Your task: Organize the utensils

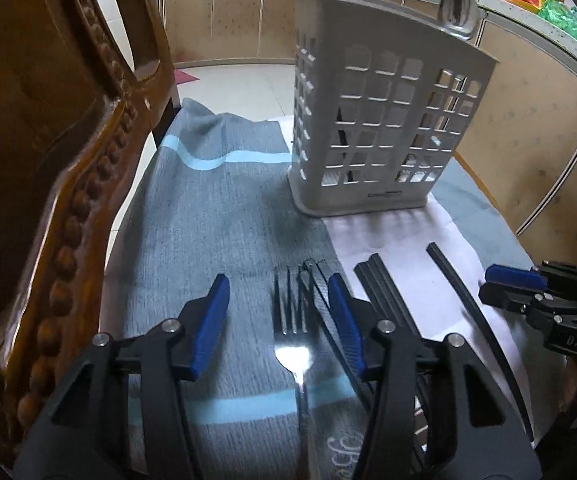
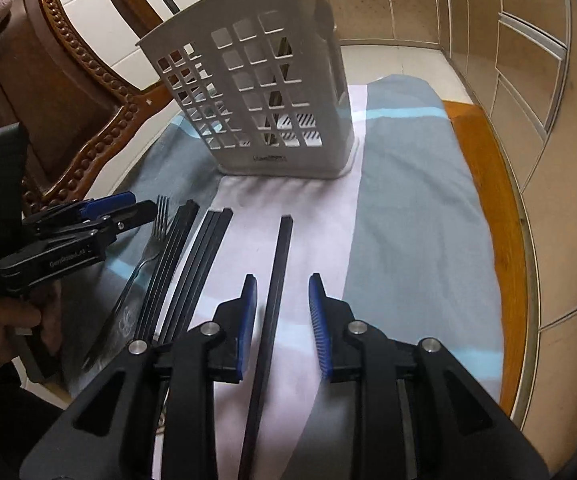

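Two tools apart — left tool [image 1: 280,308] straddles fork [image 1: 294,344], right tool [image 2: 282,304] straddles single chopstick [image 2: 276,280], neither clamped.

fork [image 1: 292,344] flat on cloth, chopsticks [image 2: 216,256] beside, holder [image 2: 272,100] upright

Our left gripper [image 1: 280,320] tilts steeply downward, its blue-padded jaws standing partly apart and pressing on nothing. Seen from the right wrist, our left hand [image 2: 4,320] wraps the gripper's black handle low at the frame's left edge. Our right gripper [image 2: 282,320] angles downward too, its jaws parted more narrowly, the blue pads [image 2: 248,312] clear of any contact.
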The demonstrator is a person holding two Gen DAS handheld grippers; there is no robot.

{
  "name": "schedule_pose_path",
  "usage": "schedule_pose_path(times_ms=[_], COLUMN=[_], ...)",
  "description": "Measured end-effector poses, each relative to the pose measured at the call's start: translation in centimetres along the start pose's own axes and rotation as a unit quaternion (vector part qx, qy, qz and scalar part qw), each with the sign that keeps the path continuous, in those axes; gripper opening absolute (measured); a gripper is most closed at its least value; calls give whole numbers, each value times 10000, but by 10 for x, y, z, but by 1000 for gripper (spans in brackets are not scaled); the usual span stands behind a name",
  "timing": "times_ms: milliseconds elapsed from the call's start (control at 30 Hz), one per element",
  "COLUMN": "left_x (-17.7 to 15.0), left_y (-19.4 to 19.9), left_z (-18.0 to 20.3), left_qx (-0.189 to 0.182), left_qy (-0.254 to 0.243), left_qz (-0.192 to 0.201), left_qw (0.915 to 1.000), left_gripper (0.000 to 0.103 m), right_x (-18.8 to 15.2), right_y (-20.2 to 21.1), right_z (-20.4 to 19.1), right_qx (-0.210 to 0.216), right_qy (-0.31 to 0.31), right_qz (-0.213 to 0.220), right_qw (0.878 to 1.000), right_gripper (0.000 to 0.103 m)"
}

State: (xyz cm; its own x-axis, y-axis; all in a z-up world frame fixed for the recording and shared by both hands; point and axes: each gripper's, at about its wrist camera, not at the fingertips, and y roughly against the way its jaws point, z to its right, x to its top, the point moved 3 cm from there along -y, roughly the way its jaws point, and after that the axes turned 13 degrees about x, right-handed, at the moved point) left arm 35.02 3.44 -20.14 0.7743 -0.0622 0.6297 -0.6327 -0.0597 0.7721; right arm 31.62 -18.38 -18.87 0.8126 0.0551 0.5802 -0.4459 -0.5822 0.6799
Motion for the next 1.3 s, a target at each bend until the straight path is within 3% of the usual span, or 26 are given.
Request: schedule_pose_path(times_ms=[233,333,467,600,733,933,1100,1300], left_x=[3,2,3,4,5,14,19,9], left_y=[-13,-18,-21,-21,-9,55,131,185], left_z=[5,9,6,2,1,0,-3,-10], left_qx=[-272,-362,-387,-383,-282,-66,92,141], left_qy=[-44,-89,2,95,174,73,-22,-2], left_qz=[-214,-326,-342,-344,-300,439,1291,1739], left_qw=[9994,9988,9987,9986,9990,9990,9916,9847], left_gripper=[41,25,24,23,23,23,23,21], right_x=[20,25,28,33,38,47,47,31], right_y=[-23,-36,-47,-52,-42,-1,47,107], right_z=[-11,-11,-7,-1,4,-13,-34,-59], right_qx=[-280,-445,-490,-473,-341,-163,33,-48], right_qy=[253,293,254,128,49,232,422,629], right_qz=[-210,-361,-431,-377,-234,324,878,1485], right_qw=[9991,9979,9975,9981,9991,9991,9952,9869], right_gripper=[27,27,24,9,8,8,8,7])
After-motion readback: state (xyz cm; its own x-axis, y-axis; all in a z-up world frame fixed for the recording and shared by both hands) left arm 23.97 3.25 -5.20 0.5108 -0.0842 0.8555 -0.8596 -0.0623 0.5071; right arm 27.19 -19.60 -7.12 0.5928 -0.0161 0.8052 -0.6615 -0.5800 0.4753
